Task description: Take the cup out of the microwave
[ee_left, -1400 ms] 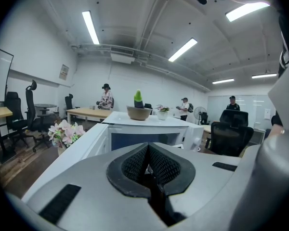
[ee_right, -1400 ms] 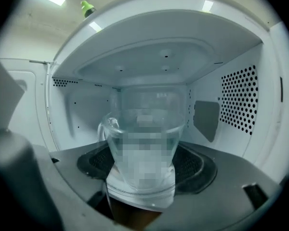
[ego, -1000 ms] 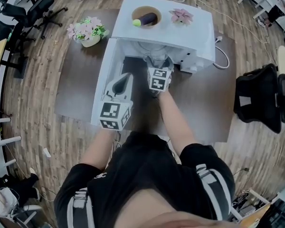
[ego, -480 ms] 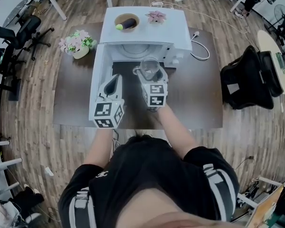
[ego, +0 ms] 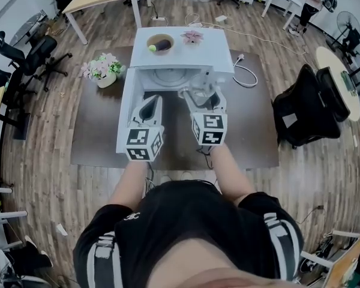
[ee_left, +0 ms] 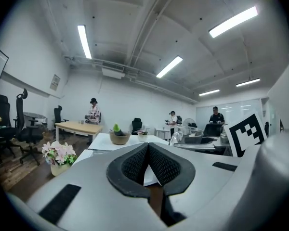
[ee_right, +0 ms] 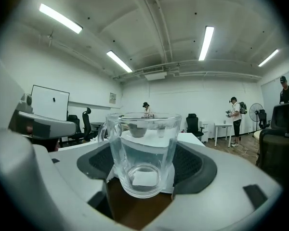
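Note:
A clear glass cup (ee_right: 143,150) with a handle at its left stands upright between the pads of my right gripper (ee_right: 143,174), which is shut on it. In the head view the cup (ego: 199,93) hangs in front of the white microwave (ego: 222,48), outside its cavity, with the right gripper (ego: 201,99) behind it. The microwave's door (ego: 126,110) stands swung open to the left. My left gripper (ego: 150,104) hovers beside that door, left of the cup. Its pads (ee_left: 135,163) meet at the tips, with nothing between them.
On top of the microwave sit a bowl (ego: 160,43) with a dark vegetable and a small pink flower (ego: 192,36). A flower pot (ego: 103,71) stands on the dark table (ego: 255,134) at left. A white cable (ego: 247,75) lies at right, a black chair (ego: 303,110) beyond.
The right gripper has drawn the cup out of the microwave's cavity, towards me and upward. The left gripper has risen a little beside the open door.

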`<action>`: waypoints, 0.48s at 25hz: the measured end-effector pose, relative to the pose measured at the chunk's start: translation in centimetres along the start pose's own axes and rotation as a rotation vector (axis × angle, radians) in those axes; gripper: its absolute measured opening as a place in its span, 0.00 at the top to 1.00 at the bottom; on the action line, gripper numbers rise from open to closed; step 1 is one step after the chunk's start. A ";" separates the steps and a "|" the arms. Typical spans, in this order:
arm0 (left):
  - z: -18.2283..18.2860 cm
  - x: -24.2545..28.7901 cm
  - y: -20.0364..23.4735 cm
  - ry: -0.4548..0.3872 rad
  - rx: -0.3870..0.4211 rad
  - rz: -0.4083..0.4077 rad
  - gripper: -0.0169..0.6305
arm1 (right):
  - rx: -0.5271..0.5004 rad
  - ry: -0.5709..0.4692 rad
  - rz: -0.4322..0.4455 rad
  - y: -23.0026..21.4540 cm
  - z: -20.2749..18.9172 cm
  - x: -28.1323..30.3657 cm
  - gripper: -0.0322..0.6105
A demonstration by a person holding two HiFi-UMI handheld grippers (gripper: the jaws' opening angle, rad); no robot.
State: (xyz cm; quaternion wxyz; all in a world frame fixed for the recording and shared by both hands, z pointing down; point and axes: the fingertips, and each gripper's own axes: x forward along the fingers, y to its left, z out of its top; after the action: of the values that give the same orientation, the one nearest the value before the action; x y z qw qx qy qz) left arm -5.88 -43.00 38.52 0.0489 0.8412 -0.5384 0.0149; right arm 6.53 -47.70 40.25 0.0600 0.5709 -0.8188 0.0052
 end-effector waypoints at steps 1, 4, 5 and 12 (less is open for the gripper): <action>0.2 -0.1 -0.2 -0.004 0.004 -0.004 0.97 | 0.004 -0.003 -0.002 -0.1 0.3 -0.4 0.37; 0.7 -0.1 -0.7 -0.013 0.011 -0.013 0.97 | 0.017 -0.010 -0.008 -0.2 0.5 -1.1 0.37; 0.7 -0.1 -0.8 -0.015 0.013 -0.016 0.97 | 0.017 -0.012 -0.010 -0.3 0.5 -1.2 0.37; 1.0 0.3 -1.5 -0.018 0.022 -0.023 0.97 | 0.003 -0.025 -0.024 -1.2 0.8 -1.6 0.37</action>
State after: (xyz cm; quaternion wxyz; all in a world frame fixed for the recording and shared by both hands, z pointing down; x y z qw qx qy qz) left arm -4.40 -42.79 37.43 0.0349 0.8478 -0.5291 0.0128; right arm 8.15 -46.68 39.24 0.0488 0.5807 -0.8126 -0.0015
